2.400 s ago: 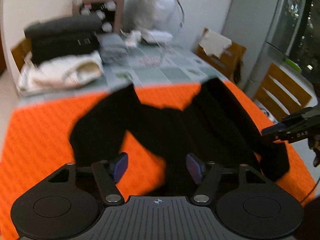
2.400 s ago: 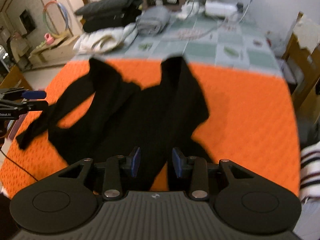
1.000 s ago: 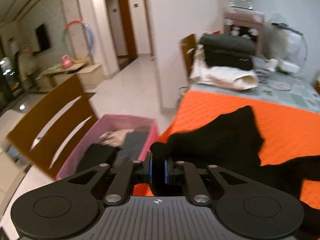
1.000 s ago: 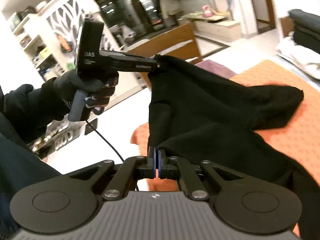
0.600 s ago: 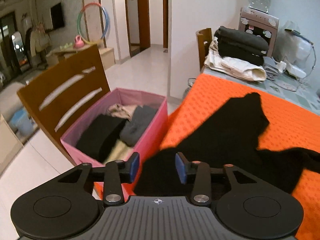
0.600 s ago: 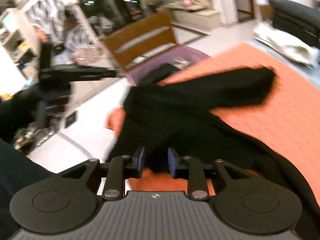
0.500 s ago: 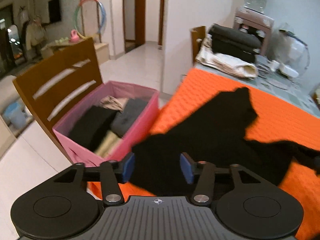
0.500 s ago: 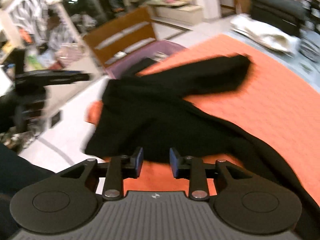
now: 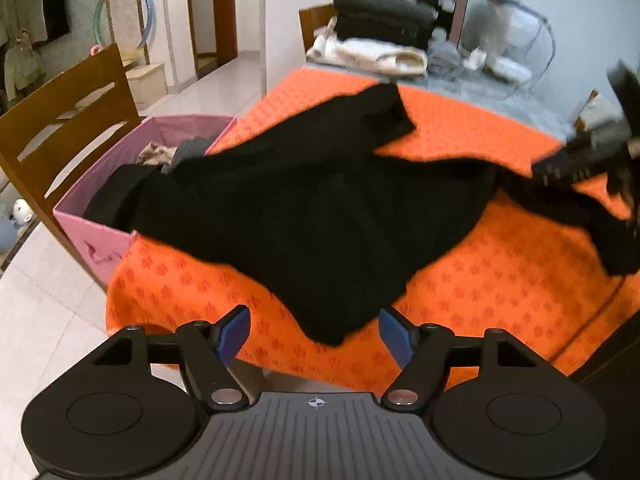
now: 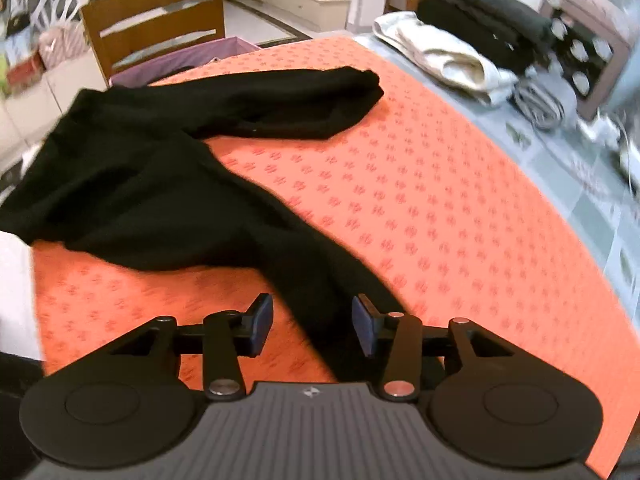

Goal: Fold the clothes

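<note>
The left tongs (image 9: 314, 334) are spreading, their blue pads (image 9: 234, 330) well apart with a low corner of the black garment (image 9: 320, 208) lying loose between them; neither pad presses the cloth. The right tongs (image 10: 313, 329) are widening too, and a strip of the same garment runs down between their pads (image 10: 262, 322) and under the tool, apparently without being squeezed, though the pad faces are partly hidden.

The step in hand looks like letting go after laying the garment out. To do it well, both tongs should be fully clear of the cloth before they lift away, so nothing drags or rucks. Next, the piece wants straightening: ahead of the left tongs the body of the garment lies crumpled across the orange cover (image 9: 520, 280) on the bench, and its far-left edge hangs over the bench edge toward the pink bin (image 9: 100, 240). That overhang should come back onto the cover before any fold.

Ahead of the right tongs one sleeve reaches out to the far side, doubled on itself. Beyond it sit stacked folded clothes (image 10: 460, 52), near the far end of the bench.
</note>
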A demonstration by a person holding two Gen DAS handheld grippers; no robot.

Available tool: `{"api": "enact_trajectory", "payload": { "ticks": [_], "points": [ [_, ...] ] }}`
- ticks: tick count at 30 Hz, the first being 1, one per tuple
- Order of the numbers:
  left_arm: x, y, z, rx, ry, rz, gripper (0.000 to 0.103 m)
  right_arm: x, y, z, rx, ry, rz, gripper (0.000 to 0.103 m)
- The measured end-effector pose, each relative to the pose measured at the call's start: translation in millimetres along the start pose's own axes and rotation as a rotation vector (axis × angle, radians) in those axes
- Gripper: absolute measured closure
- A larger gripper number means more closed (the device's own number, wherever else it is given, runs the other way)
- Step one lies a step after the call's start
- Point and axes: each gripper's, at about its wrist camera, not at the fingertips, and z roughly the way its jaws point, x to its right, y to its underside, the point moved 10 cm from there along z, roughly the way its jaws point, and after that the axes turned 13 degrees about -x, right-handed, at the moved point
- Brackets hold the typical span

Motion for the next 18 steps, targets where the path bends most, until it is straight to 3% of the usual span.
{"api": "enact_trajectory", "payload": {
  "ticks": [3,5,6,7,8,9,13,18],
  "points": [
    [5.9,0.8,13.2,0.002,-0.086,0.009,0.031,9.3,-15.7,17.2,0.001,0.028,-0.044,0.053],
    [5.5,-2.0,20.1,-0.001,-0.129,0.016,0.046,14.8,-20.7,26.7,-0.012,0.025,-0.054,0.054],
    [4.4,-4.0,20.9,0.003,-0.142,0.016,0.053,17.3,-21.0,30.6,-0.023,0.015,-0.052,0.062],
    [3.3,-6.0,21.6,0.007,-0.155,0.016,0.067,19.9,-21.4,34.5,-0.035,0.005,-0.050,0.085],
    [0.2,-9.1,20.6,0.017,-0.167,0.009,0.084,22.4,-21.8,38.4,-0.046,-0.004,-0.048,0.093],
    [-4.6,-12.8,17.3,0.032,-0.181,0.000,0.089,25.3,-22.2,41.0,-0.053,-0.014,-0.042,0.094],
    [-24.5,-31.2,6.2,0.059,-0.262,-0.007,0.091,43.2,-20.6,20.7,0.020,-0.001,0.043,0.097],
    [-24.4,-64.9,3.1,0.078,-0.268,0.076,0.091,71.8,-6.8,-15.9,0.095,0.027,0.159,0.097]
  ]
}}
